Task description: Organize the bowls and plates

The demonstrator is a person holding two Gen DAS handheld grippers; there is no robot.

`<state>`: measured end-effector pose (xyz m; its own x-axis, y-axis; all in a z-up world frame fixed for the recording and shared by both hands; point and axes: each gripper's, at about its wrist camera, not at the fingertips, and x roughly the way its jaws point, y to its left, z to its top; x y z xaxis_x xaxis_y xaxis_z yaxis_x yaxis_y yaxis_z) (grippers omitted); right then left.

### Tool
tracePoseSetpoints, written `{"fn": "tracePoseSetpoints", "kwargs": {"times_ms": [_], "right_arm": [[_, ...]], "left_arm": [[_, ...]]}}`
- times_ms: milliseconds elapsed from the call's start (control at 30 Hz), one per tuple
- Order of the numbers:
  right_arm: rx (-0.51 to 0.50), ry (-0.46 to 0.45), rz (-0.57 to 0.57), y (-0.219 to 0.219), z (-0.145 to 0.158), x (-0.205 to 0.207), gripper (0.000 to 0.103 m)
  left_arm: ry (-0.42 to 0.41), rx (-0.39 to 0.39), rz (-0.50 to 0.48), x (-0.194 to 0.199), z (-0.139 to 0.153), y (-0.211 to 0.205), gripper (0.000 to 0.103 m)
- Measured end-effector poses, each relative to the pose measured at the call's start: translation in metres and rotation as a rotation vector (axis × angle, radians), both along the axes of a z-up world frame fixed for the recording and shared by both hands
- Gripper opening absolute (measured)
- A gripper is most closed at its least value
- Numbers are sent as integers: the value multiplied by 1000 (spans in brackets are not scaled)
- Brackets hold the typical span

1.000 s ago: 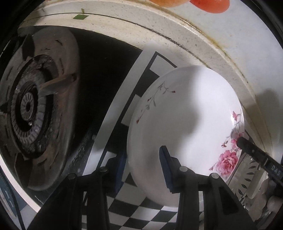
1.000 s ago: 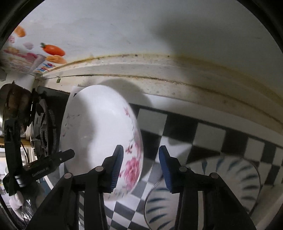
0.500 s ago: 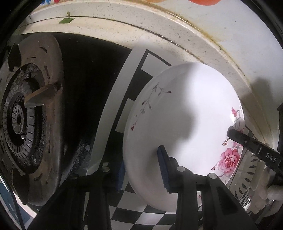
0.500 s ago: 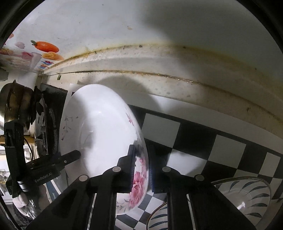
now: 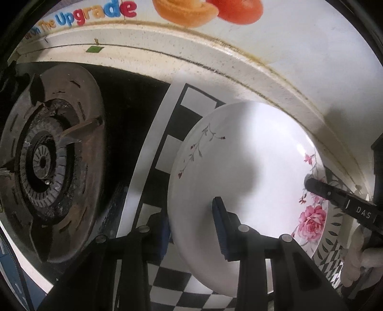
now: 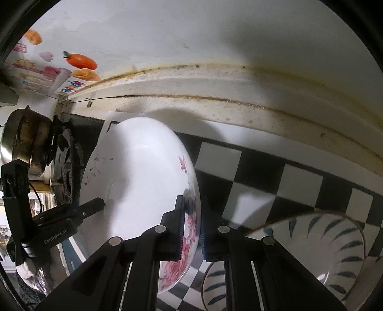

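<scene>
Both tongs are clamped on 1 floral plate (image 5: 241, 167): the left gripper (image 5: 191, 229) has its 2 blue pads on either side of the plate's left rim, 1 pad on the white inner face and the other behind the edge, and the right gripper (image 6: 191, 227) pinches the opposite rim right at the pink rose print, its pads pressed against both faces. The plate, white with a thin sprig on 1 side and roses on the other, is tilted and raised off the black-and-white checkered mat (image 6: 258, 172), carried between the 2 tools. In the left wrist view the right tool's black finger reaches in from the right edge onto the rose side, with part of a hand (image 5: 366, 258) behind it; in the right wrist view the left tool's black body shows at the far left rim of the plate. A gas burner (image 5: 45, 162) with rusty pan supports sits left of the mat. To the right of the held plate, 2 leaf-patterned dishes (image 6: 335, 248) lie on the mat, 1 partly over the other. A speckled, stained ledge (image 6: 215, 105) runs behind the mat, under a wall sticker (image 5: 208, 9) with fruit and coloured lettering.
</scene>
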<state>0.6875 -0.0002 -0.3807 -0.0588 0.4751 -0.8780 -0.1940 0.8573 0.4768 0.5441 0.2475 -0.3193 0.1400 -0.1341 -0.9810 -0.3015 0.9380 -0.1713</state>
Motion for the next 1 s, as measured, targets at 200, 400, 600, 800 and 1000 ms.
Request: {"fn": "tracePoseSetpoints", "kwargs": {"times_ms": [200, 400, 600, 800, 1000], "right_arm": [[25, -29, -27, -15, 24, -25, 13], [35, -69, -72, -45, 56, -62, 13], [40, -105, -112, -89, 85, -106, 12], [37, -136, -160, -141, 105, -154, 12], [43, -132, -231, -191, 110, -200, 12]], "left_arm": [[-43, 2, -30, -18, 30, -3, 30], [-84, -2, -84, -41, 59, -20, 30], [-119, -23, -147, -76, 73, -79, 30], [-149, -38, -205, -100, 88, -120, 30], [-151, -54, -268, -121, 91, -156, 30]]}}
